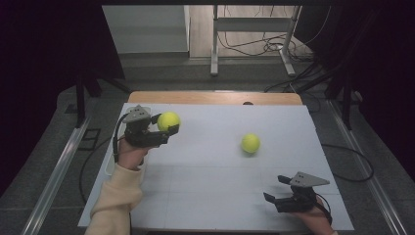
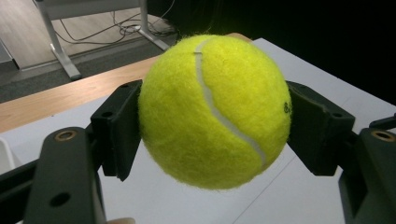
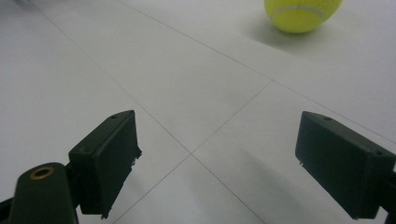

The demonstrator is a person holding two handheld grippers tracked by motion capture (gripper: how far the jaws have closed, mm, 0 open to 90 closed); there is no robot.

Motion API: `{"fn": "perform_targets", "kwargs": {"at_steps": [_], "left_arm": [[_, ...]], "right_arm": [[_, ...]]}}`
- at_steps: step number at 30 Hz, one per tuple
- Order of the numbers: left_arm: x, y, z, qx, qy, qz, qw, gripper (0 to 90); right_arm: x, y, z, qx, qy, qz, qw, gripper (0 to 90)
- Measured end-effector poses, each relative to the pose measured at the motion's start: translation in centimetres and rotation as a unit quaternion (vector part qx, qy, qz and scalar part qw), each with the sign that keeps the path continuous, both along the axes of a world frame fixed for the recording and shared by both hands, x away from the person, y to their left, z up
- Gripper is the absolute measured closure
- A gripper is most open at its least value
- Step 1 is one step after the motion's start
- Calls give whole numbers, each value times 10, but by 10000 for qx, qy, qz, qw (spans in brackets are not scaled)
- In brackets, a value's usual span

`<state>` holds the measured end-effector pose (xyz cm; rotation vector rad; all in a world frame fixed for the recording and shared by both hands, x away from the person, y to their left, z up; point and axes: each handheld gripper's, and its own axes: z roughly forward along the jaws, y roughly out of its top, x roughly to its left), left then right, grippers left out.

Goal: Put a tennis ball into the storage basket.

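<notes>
Left tongs (image 1: 169,125): over the table's (image 1: 205,196) far left part, raised off it.
Held ball (image 1: 168,120): between the left tongs' jaws, clear of the table.
Free ball (image 1: 250,143): on the table, right of centre, well apart from the held ball.
Right tongs (image 1: 276,188): near the table's near right corner, jaws apart, the free ball ahead of them and farther back.
Table frame (image 1: 252,29): on the floor behind the table.

High view: fixed overhead, facing forward and down over the whole counter (image 1: 205,161). Left gripper view: close, looking along its jaws toward the far edge. Right gripper view: low over the counter surface, sharing the loose ball (image 3: 301,14) with the high view.
</notes>
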<state>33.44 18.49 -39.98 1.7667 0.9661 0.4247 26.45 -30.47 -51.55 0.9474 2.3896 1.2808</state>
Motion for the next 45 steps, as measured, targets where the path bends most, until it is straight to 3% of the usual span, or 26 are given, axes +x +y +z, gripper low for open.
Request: {"fn": "perform_targets", "kwargs": {"at_steps": [12, 26, 31, 38, 45], "left_arm": [[10, 12, 7, -6, 10, 266, 9996, 266], [23, 35, -2, -17, 227, 650, 9976, 266], [31, 43, -5, 122, 307, 789, 9963, 266], [33, 51, -7, 121, 333, 902, 9953, 266], [35, 54, -9, 260, 372, 984, 9941, 266]], "right_arm": [[1, 0, 0, 38, 10, 6, 10000, 136], [1, -1, 1, 45, 15, -15, 10000, 136], [2, -1, 1, 36, 21, -29, 10000, 137], [2, -1, 1, 28, 23, -29, 10000, 137], [2, -1, 0, 63, 21, -27, 10000, 137]]}}
